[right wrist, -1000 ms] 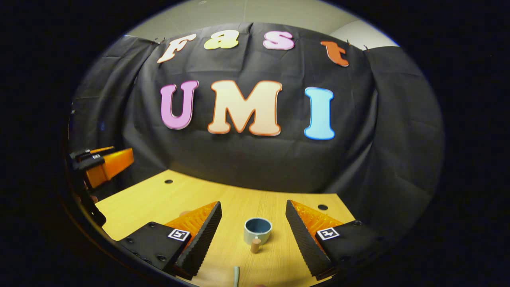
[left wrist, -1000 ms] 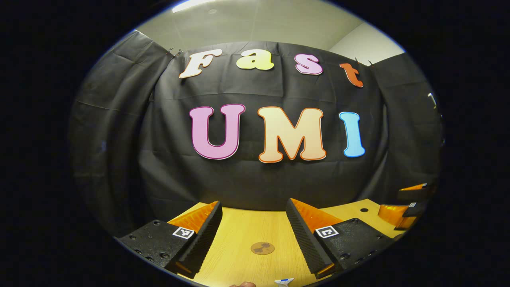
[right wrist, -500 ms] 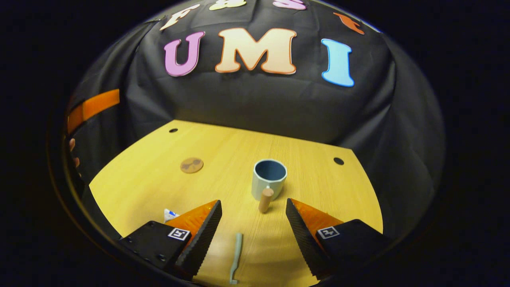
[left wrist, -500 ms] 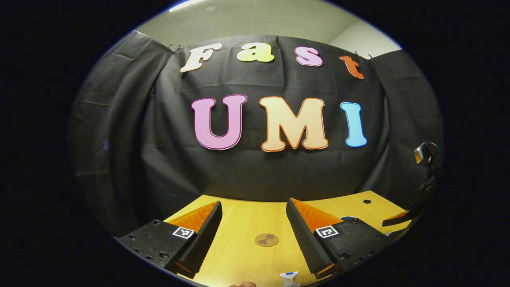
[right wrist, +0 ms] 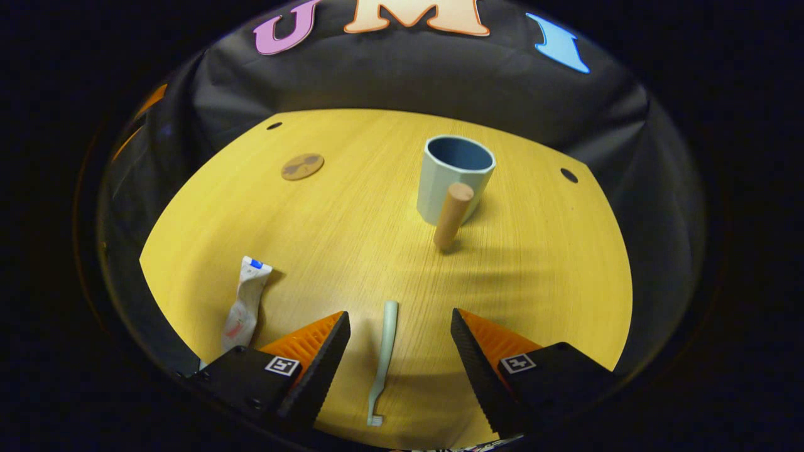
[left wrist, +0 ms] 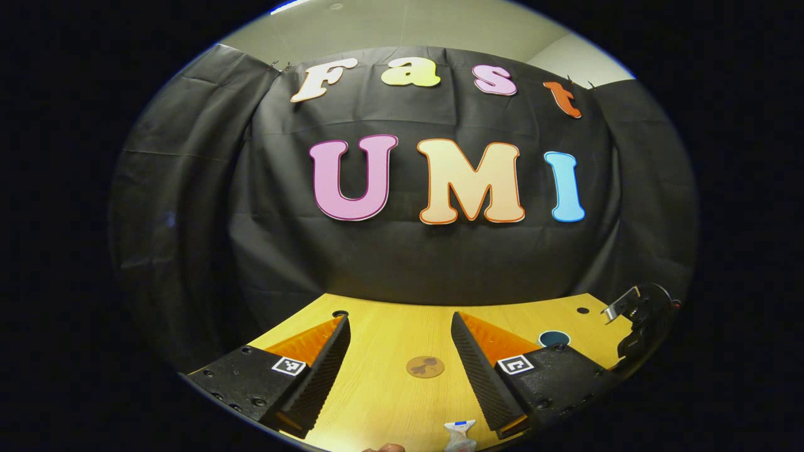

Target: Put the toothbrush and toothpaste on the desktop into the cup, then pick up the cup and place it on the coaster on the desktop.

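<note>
Right gripper view: right gripper (right wrist: 396,351) tilted down over wooden desktop (right wrist: 534,263), fingers spread wide, gripping nothing. Slim pale toothbrush (right wrist: 383,358) lies lengthwise between fingers, untouched. Crumpled toothpaste tube (right wrist: 245,304) just outside one finger. Faceted pale cup (right wrist: 453,179), wooden peg handle, stands ahead.

Left gripper view: left gripper (left wrist: 399,370) level, fingers wide, empty; round coaster (left wrist: 425,366) flat between tips.

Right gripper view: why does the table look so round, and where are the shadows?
Right gripper view: fisheye distortion bows the desktop edges; the cup casts a soft shadow to its right, the toothbrush is sharp. Left gripper view: similar curving, coaster evenly lit.
</note>
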Demonstrator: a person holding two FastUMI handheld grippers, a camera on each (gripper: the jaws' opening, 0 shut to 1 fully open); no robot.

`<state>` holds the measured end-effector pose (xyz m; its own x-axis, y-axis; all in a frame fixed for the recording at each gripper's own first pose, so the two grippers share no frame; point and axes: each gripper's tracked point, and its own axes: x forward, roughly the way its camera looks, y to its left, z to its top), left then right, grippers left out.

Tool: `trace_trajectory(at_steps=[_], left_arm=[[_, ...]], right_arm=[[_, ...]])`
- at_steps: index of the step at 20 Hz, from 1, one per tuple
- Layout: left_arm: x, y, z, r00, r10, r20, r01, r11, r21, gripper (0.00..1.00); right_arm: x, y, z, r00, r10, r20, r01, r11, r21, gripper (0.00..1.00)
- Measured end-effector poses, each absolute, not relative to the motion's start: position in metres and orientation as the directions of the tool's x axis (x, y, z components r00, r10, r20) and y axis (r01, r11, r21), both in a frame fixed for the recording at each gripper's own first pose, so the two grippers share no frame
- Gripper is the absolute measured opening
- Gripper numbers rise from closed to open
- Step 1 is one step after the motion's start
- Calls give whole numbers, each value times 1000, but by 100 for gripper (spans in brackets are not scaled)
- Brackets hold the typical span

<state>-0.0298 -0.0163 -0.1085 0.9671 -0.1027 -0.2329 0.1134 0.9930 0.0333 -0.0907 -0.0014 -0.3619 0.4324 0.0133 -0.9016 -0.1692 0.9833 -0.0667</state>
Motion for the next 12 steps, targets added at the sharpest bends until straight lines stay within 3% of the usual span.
trace_trajectory(at_steps=[6,8,11,12], left_arm=[[-32,-8,-124,957,-88,-276,99,995,28,94],[-32,-9,-127,954,-93,-286,105,994,26,95],[-34,-11,-134,947,-104,-304,122,992,40,94],[-34,-11,-135,945,-107,-309,126,991,43,94]], right_arm=[[-99,5,-384,312,12,-950,-186,981,-49,98],[-103,3,-391,262,3,-965,-182,982,-47,88],[-113,0,-397,174,0,-985,-188,982,-33,89],[-111,1,-399,172,1,-985,-195,980,-33,82]])
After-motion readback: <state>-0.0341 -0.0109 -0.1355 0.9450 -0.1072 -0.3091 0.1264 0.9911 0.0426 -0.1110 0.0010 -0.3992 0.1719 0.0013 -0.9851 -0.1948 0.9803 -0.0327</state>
